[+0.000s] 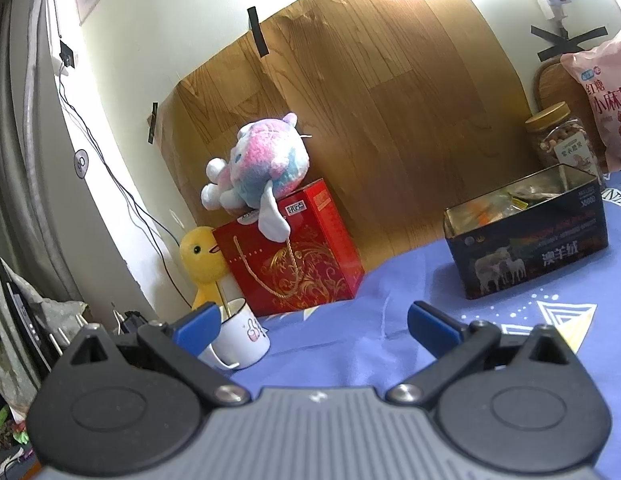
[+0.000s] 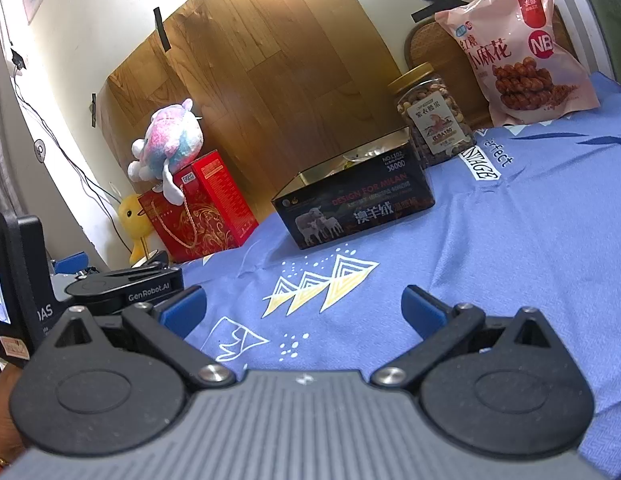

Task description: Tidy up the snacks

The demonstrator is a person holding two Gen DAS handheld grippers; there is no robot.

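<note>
Both claws, left claw (image 1: 312,322) and right claw (image 2: 302,308), hover with fingers apart and empty at lower centre, likely poised to begin. Beyond, mid-frame on the blue-clothed desk (image 2: 510,240), sits the open dark tin (image 2: 352,208) holding wrapped snacks; nut jar (image 2: 432,116) and pink snack bag (image 2: 518,48) stand upper right.

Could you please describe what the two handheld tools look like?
Both match: the left tool and right tool have blue fingers on black linkage arms with silver screws, round black hubs and a ribbed grey body. The left tool's side reads "GenRobot.AI" in the right view.
</note>
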